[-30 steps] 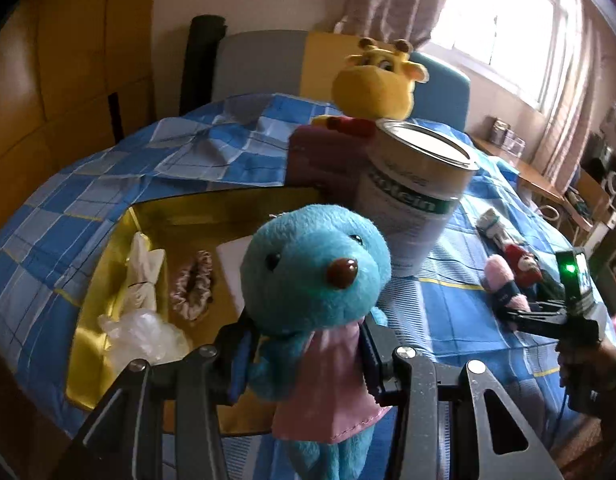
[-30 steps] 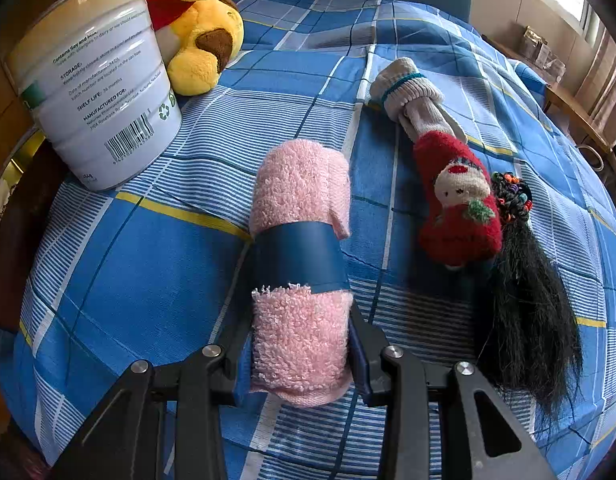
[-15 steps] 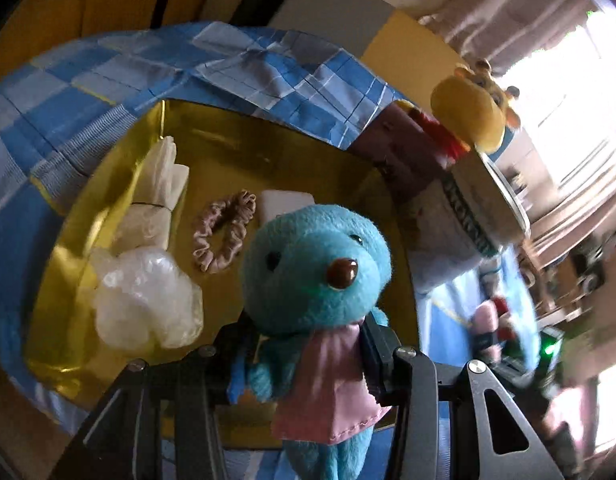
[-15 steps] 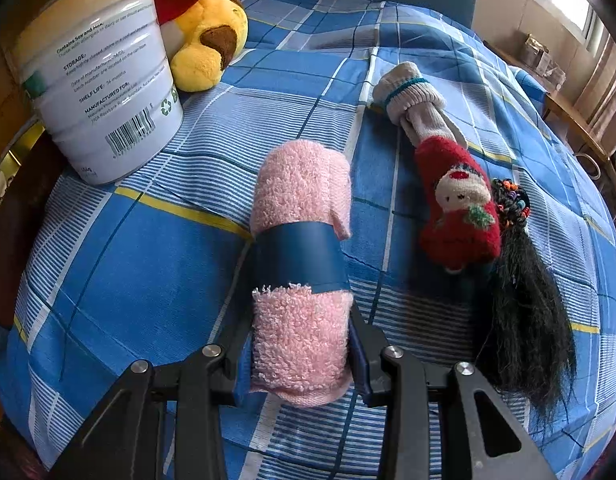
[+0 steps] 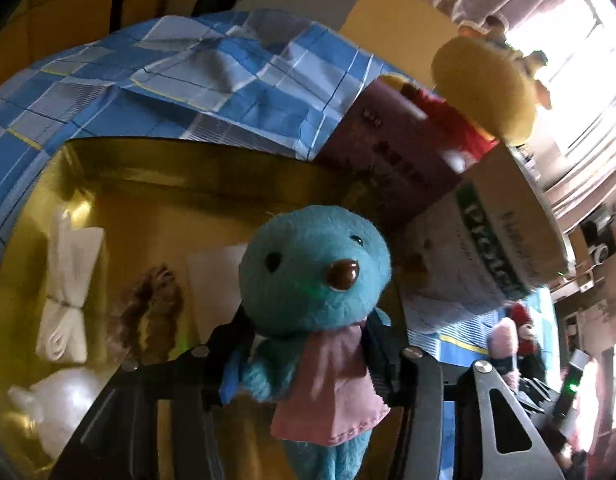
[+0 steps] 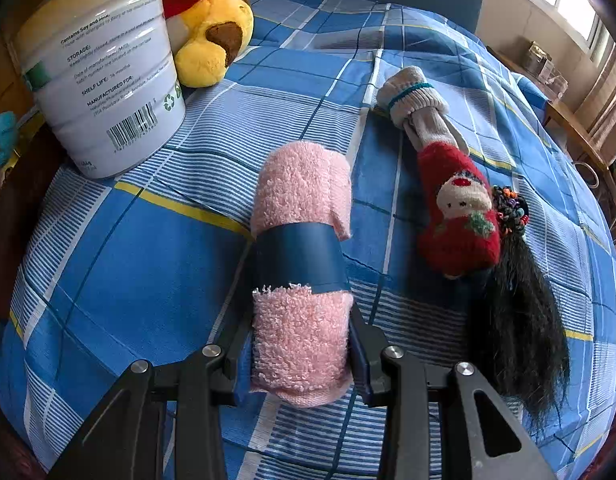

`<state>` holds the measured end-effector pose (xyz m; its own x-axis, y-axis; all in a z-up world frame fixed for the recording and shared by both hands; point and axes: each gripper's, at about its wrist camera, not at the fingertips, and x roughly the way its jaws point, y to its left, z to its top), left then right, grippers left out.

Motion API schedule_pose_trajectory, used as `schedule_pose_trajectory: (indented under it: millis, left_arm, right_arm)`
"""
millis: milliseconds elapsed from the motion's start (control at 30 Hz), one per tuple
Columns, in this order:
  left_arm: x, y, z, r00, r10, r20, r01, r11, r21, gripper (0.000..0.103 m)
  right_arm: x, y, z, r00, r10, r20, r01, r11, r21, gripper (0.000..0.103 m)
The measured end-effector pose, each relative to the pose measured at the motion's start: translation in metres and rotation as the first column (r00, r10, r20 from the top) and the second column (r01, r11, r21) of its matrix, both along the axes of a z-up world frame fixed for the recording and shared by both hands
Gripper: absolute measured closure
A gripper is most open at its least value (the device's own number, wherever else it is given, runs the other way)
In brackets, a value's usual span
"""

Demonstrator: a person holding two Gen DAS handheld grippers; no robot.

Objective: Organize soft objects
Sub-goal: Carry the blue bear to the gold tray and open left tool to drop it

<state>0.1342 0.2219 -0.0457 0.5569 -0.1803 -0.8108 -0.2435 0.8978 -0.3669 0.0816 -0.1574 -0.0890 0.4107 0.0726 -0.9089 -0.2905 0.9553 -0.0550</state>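
**Left wrist view: blue toy held over the gold tray**

Left gripper fingers clamp the blue plush toy above the gold tray. Right gripper fingers squeeze the pink rolled towel, which lies on the blue checked table.

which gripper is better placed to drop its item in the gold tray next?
Left. The left gripper grips the blue plush directly above the gold tray. The right gripper grips the pink towel roll over the tablecloth, tray out of view.
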Motion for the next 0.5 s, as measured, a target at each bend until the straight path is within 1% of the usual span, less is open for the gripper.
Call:
schedule_pose_trajectory:
  millis: [33, 100, 133, 167, 200, 267, 433, 500]
  left_arm:
    - [0.006, -0.002, -0.004, 1.000, -0.009, -0.007, 0.009, 1.000, 0.010, 0.048]
    - [0.014, -0.004, -0.012, 1.000, -0.008, -0.029, 0.009, 1.000, 0.029, 0.039]
    - [0.017, -0.006, -0.015, 0.999, -0.009, -0.040, 0.010, 0.999, 0.033, 0.038]
    - [0.019, -0.007, -0.015, 0.999, -0.014, -0.036, 0.015, 0.999, 0.038, 0.035]
    - [0.019, -0.009, -0.013, 0.999, -0.019, -0.030, 0.020, 0.999, 0.050, 0.029]
    - [0.012, -0.012, -0.007, 1.000, -0.021, -0.013, 0.022, 0.996, 0.082, 0.023]
    - [-0.015, -0.018, 0.009, 1.000, -0.007, 0.026, 0.002, 0.985, 0.174, 0.021]
    - [-0.029, -0.022, 0.017, 0.999, -0.007, 0.053, -0.004, 0.978, 0.208, 0.021]
  right_arm:
    - [0.000, 0.000, 0.000, 1.000, 0.001, -0.001, -0.001, 1.000, 0.000, 0.065]
    - [0.000, 0.000, 0.000, 1.000, 0.001, -0.001, -0.001, 1.000, 0.000, 0.064]
    - [0.000, 0.000, 0.000, 1.000, 0.001, -0.001, -0.001, 1.000, 0.000, 0.064]
    - [0.000, 0.000, 0.000, 1.000, 0.001, -0.001, -0.001, 1.000, 0.000, 0.064]
    - [0.000, 0.000, 0.000, 1.000, 0.001, -0.001, -0.001, 1.000, 0.001, 0.064]
    - [0.001, 0.000, -0.001, 1.000, -0.001, -0.003, 0.001, 1.000, 0.005, 0.064]
    - [0.001, -0.003, -0.001, 1.000, -0.004, -0.004, 0.004, 1.000, 0.011, 0.064]
    - [0.001, -0.004, 0.000, 1.000, -0.005, -0.005, 0.005, 1.000, 0.015, 0.064]
